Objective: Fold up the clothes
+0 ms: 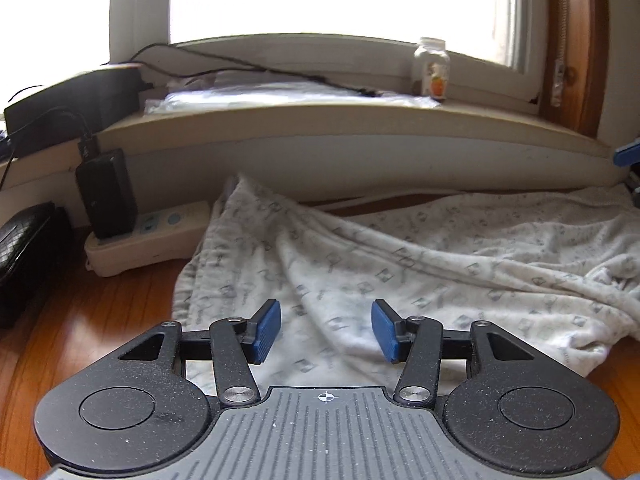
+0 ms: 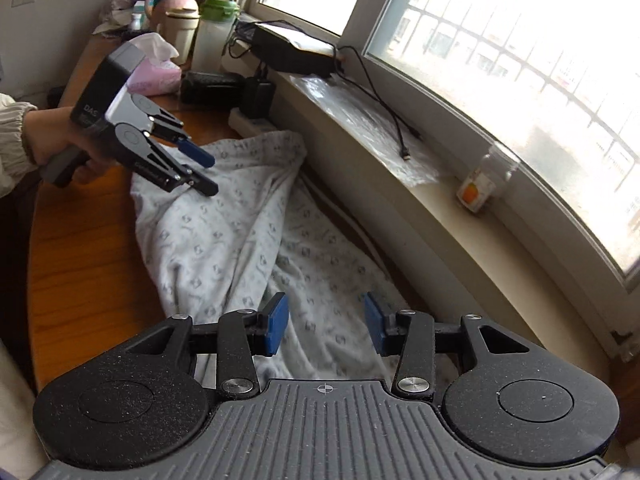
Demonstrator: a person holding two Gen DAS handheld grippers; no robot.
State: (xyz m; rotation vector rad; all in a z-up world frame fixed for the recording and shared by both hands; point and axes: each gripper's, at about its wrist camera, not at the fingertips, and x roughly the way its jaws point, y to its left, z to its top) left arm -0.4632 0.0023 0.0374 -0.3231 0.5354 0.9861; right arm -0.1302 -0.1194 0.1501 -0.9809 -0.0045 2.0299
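Note:
A white garment [image 1: 400, 264] with a grey print lies rumpled on the wooden table [image 1: 100, 320], running along the wall under the window sill. In the left wrist view my left gripper [image 1: 326, 330] hovers open over the garment's near left part, with nothing between its blue pads. The right wrist view shows the same garment [image 2: 224, 240] stretching away. My right gripper [image 2: 326, 324] stands open above its near end, pads apart and clear of the cloth. Further off, a hand holds the left gripper [image 2: 206, 172] open over the garment's far end.
A white power strip [image 1: 148, 236] with a black adapter [image 1: 106, 194] sits at the wall left of the garment. A small bottle [image 1: 431, 68] and a cable [image 2: 384, 108] rest on the sill. Flasks, a tissue box [image 2: 154, 74] and a black case [image 2: 210, 88] crowd the table's far end.

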